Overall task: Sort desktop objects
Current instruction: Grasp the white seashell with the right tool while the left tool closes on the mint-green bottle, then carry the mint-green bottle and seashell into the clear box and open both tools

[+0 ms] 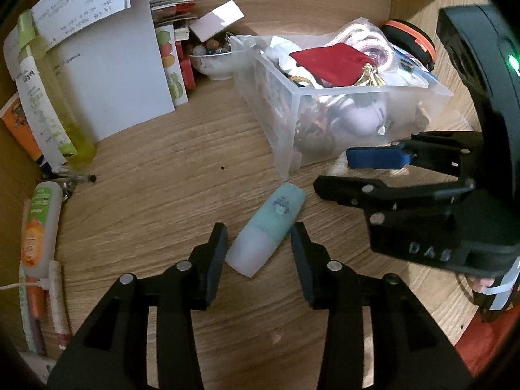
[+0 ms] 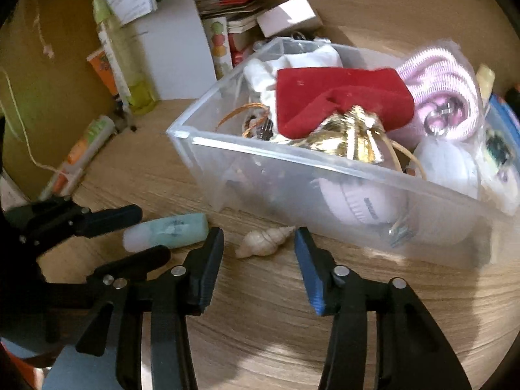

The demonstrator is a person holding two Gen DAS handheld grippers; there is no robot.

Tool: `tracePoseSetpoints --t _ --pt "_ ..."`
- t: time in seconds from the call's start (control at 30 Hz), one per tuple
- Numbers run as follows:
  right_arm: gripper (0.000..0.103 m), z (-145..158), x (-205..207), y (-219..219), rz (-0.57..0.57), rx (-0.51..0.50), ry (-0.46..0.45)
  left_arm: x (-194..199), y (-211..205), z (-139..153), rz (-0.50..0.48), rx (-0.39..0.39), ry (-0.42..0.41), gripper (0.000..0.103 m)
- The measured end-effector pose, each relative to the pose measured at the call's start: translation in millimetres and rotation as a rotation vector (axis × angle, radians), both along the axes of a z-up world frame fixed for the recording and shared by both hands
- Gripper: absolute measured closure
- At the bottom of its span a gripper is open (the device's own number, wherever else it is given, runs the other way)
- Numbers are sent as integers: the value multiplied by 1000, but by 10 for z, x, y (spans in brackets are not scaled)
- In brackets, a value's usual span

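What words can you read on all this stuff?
"DAS": raised letters on the right claw body.
Teal bottle: dark logo, too blurred to read.
Papers at the back: printed lines, too small.
Yellow-green bottle and orange tube: labels unreadable.
White round gadget in the clear box: dark print, blurred.

The wooden table [image 1: 169, 175] carries a clear bin [image 2: 292, 201], a teal tube [image 1: 266, 227], a seashell [image 2: 265, 242], a bowl [image 1: 211, 61] and a green bottle [image 1: 61, 110].

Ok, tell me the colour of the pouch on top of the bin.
Red. The pouch shows best in the right wrist view, atop the bin.
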State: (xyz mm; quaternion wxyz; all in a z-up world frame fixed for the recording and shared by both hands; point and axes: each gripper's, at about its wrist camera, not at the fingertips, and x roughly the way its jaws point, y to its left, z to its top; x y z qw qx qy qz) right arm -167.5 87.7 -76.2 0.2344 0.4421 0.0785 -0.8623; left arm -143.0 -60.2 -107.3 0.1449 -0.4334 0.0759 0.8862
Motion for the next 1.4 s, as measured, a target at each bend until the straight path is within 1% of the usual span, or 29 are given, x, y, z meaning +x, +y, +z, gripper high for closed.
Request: tracePoseSetpoints --t 0.03,0.1,0.17,0.27,0.33,0.4,0.43,0.53,0.57,0.73,0.83,0.93,1.13,1.4 --pt "70 -4 11 5 10 12 11 -10 3 6 -2 2 -1 63" --pt "76 3 10 37 26 8 6 -48 17 11 -9 15 -14 63" --pt "79 8 -4 89 33 -10 -11 -99 22 13 -12 38 -27 63" --pt "79 4 -5 195 32 -23 -20 -150 49 0 -1 35 -23 63" --pt "79 4 12 264 39 -34 -26 -153 68 8 -1 27 -19 66" --pt "79 9 41 341 45 -47 -26 -127 91 12 -4 14 -6 76" --pt "79 19 54 362 47 -47 -22 -102 102 15 -2 4 4 79" --pt "79 71 108 444 53 -70 3 -54 89 27 -26 31 2 79" --pt "79 87 120 461 54 -79 6 -41 79 34 -56 37 0 79" --pt "79 216 197 567 69 -116 46 61 22 159 -19 77 37 79" --pt "79 301 224 633 70 -129 67 158 41 292 2 74 88 79" --pt "79 418 281 733 62 -141 109 230 77 469 16 95 137 79" --pt "79 609 297 975 35 -179 158 185 137 759 22 159 205 79" --pt "79 793 200 1190 -2 -199 200 20 306 937 5 210 250 79"
